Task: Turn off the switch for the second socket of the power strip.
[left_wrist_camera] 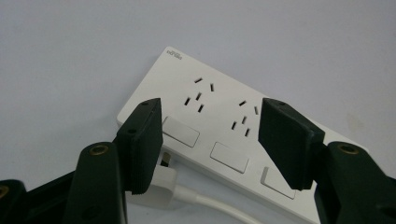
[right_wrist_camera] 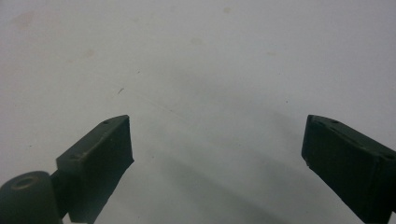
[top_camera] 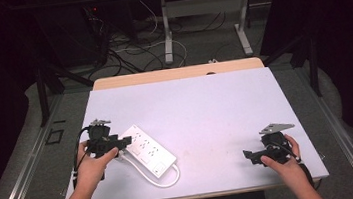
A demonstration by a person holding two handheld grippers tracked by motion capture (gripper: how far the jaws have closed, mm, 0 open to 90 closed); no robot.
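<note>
Nearest, at the table's (top_camera: 205, 101) front edge, the right gripper (top_camera: 252, 155) sits low in the person's right hand (top_camera: 283, 160), its jaws spread wide over bare white surface. Toward the left, the left gripper (top_camera: 121, 142) is held in the left hand (top_camera: 91, 164) with its jaws apart, holding nothing, poised just over the white power strip (top_camera: 146, 149). The strip lies flat and slanted on the table, its white plug (left_wrist_camera: 156, 186) and cord (top_camera: 166, 181) curled at its near side.
</note>
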